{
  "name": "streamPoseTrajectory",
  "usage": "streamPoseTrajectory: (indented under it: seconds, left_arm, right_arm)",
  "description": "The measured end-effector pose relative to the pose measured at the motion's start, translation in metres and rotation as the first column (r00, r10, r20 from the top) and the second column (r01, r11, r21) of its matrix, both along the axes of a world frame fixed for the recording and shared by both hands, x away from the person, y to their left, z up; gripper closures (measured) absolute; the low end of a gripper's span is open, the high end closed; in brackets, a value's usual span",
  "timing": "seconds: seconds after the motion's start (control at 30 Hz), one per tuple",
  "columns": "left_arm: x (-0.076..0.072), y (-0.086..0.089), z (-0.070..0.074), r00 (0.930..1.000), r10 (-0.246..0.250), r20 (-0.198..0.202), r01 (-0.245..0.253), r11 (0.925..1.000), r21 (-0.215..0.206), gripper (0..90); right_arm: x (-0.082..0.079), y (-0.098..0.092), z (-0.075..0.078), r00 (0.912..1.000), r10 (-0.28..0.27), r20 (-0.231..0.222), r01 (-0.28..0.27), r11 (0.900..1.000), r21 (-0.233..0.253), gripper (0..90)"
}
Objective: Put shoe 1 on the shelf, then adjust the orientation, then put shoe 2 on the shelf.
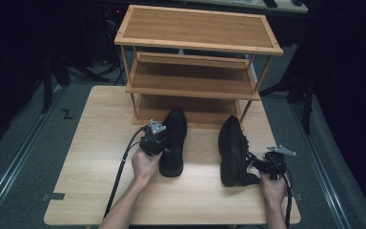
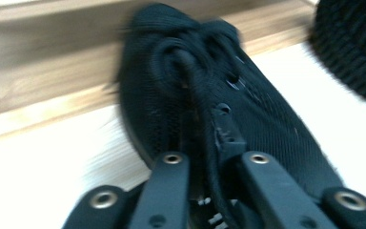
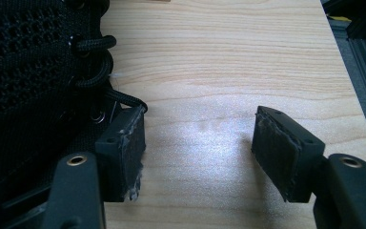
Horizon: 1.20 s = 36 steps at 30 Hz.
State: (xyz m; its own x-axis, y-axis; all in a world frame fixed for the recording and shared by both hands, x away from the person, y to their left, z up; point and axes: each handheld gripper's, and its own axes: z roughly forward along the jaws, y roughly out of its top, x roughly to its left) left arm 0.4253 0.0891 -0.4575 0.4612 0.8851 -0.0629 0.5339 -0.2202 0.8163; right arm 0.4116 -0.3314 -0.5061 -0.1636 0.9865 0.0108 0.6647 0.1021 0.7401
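- The left hand-held gripper (image 2: 214,157) is nearest, its jaws drawn in on the laced upper of the left shoe (image 2: 248,109), gripping it.
- That black shoe lies on the tabletop (image 1: 100,157), toe towards the wooden rack (image 1: 195,67).
- The right hand-held gripper (image 3: 198,152) stands wide open over bare wood; one pad touches the side of the right shoe (image 3: 33,71) by its laces.
- The right shoe lies just beside the left, apart from it.
- No brand or writing can be read on either shoe.

High view overlooks table (image 1: 100,157); gripper views close-up.
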Motion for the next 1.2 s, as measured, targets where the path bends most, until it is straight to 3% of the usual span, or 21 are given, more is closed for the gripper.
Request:
streamPoseTrajectory:
  seconds: [0.17, 0.4, 0.53, 0.67, 0.77, 0.97, 1.2]
  left_arm:
    - [0.0, -0.006, 0.004, 0.9987, -0.052, -0.003, 0.052, 0.9984, -0.024, 88.6]
    - [0.003, -0.006, 0.017, 0.9979, -0.059, 0.026, 0.06, 0.9976, -0.034, 88.7]
    - [0.007, -0.005, 0.023, 0.998, -0.048, 0.041, 0.049, 0.9983, -0.032, 88.7]
    - [0.015, -0.003, 0.026, 0.9989, -0.033, 0.033, 0.035, 0.9981, -0.052, 88.7]
    - [0.021, -0.004, 0.028, 0.9991, -0.028, 0.032, 0.03, 0.9986, -0.044, 88.7]
    - [0.034, 0.0, 0.027, 0.9998, 0.001, 0.022, 0.001, 0.9974, -0.072, 88.7]
    - [0.048, 0.0, 0.026, 0.9996, 0.024, 0.016, -0.023, 0.9976, -0.065, 88.7]
  right_arm:
    - [0.0, 0.0, 0.0, 1.0, 0.001, -0.001, -0.001, 1.0, 0.001, 35.8]
    - [0.0, 0.0, 0.0, 1.0, 0.001, -0.001, -0.001, 1.0, 0.002, 35.8]
    - [0.0, 0.0, 0.0, 1.0, 0.001, -0.001, -0.001, 1.0, 0.001, 35.8]
    - [0.0, 0.0, 0.0, 1.0, 0.002, -0.001, -0.002, 1.0, 0.003, 35.8]
    - [0.0, -0.001, 0.0, 1.0, 0.005, 0.001, -0.005, 1.0, 0.007, 35.8]
    - [0.0, -0.001, 0.0, 1.0, 0.008, 0.002, -0.008, 1.0, 0.01, 35.8]
    - [0.0, -0.001, 0.0, 1.0, 0.008, 0.002, -0.008, 1.0, 0.01, 35.8]
